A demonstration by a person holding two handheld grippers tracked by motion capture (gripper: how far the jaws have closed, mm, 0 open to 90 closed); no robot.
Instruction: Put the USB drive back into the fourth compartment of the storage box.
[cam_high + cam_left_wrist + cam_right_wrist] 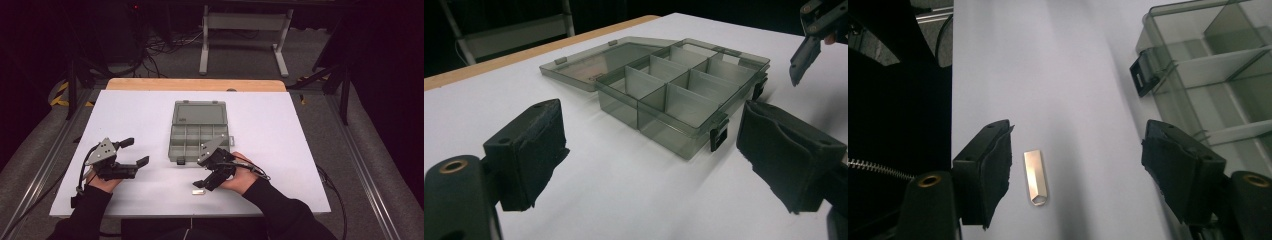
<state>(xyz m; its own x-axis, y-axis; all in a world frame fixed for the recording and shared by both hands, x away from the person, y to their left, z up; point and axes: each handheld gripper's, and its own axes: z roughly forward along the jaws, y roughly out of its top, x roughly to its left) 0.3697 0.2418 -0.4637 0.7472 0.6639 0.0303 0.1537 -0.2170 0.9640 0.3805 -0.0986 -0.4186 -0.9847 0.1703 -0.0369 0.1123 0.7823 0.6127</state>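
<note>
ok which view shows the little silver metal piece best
The right gripper view: the silver metal piece lies flat on the white table, large and sharp, between the open jaws of the right gripper, untouched. In the high view it is a tiny pale sliver beside that gripper.

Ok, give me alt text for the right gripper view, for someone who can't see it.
Open black tongs hang over a small silver metal tag lying flat on the white table, nearer one pad. An open, grey compartment box sits beside them.
</note>
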